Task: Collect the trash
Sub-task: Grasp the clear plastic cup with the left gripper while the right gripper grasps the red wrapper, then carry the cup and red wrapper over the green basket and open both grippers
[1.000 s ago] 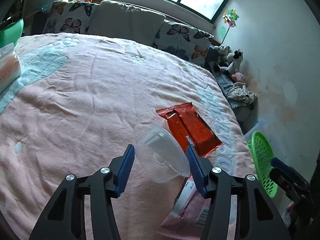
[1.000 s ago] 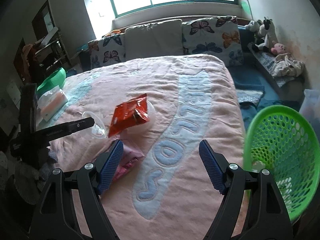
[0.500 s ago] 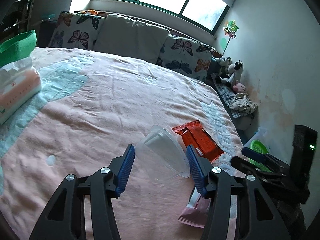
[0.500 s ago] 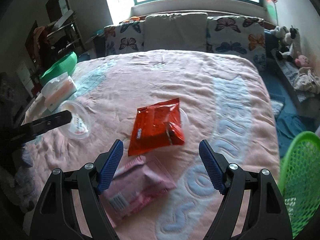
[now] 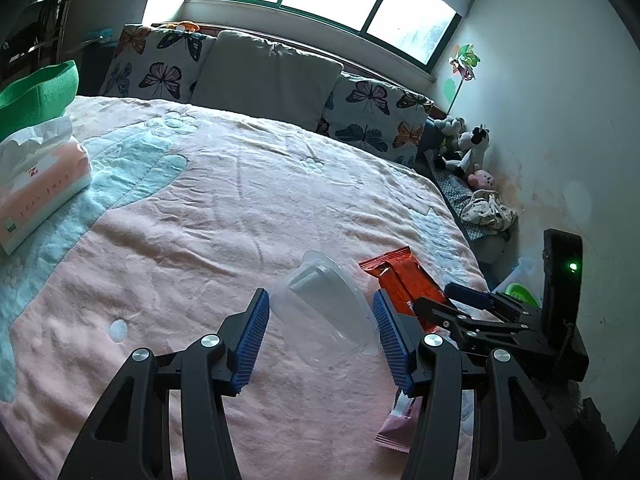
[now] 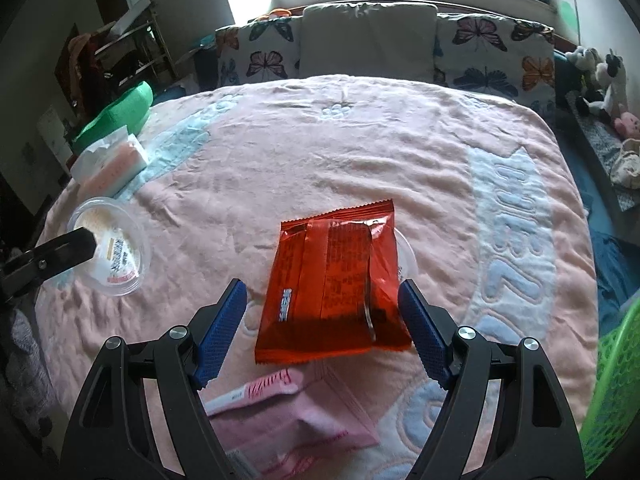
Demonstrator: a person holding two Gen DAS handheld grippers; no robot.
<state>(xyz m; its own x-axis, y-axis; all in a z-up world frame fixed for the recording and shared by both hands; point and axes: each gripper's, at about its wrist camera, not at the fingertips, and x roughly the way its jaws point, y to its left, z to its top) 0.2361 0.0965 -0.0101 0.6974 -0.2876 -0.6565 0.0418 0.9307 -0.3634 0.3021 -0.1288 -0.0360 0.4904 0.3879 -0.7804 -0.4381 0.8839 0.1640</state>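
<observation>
A pink blanket [image 6: 360, 152] with pale blue lettering spreads ahead of and beneath both grippers and carries all the trash. Off to the right of the right gripper [image 6: 320, 316], at the picture's edge, a green basket [image 6: 616, 392] shows part of its meshed wall. Directly between that gripper's blue pads [image 6: 222, 332] lies an orange-red snack wrapper [image 6: 336, 284], flat on the blanket with its sealed seam upward; the jaws stand wide with a gap on each side of the packet, so nothing is clamped. Just below the wrapper, closer to the gripper's body, a crumpled pink packet [image 6: 288, 420] lies partly under the fingers. Far to the upper left of this gripper sits a tissue pack [image 6: 110, 164], beside a green object whose kind I cannot tell. The left gripper [image 5: 320, 328] is closed on a clear plastic cup [image 5: 324, 312], which is tipped on its side with its mouth facing back toward the camera; both blue pads touch its rim. In the right wrist view the same cup [image 6: 112, 248] appears at the far left with one black finger reaching across it. To the right of the left gripper, the orange-red wrapper [image 5: 404, 284] is partly covered by the other tool's black fingers, and a corner of the pink packet [image 5: 400, 428] shows below its right finger.
</observation>
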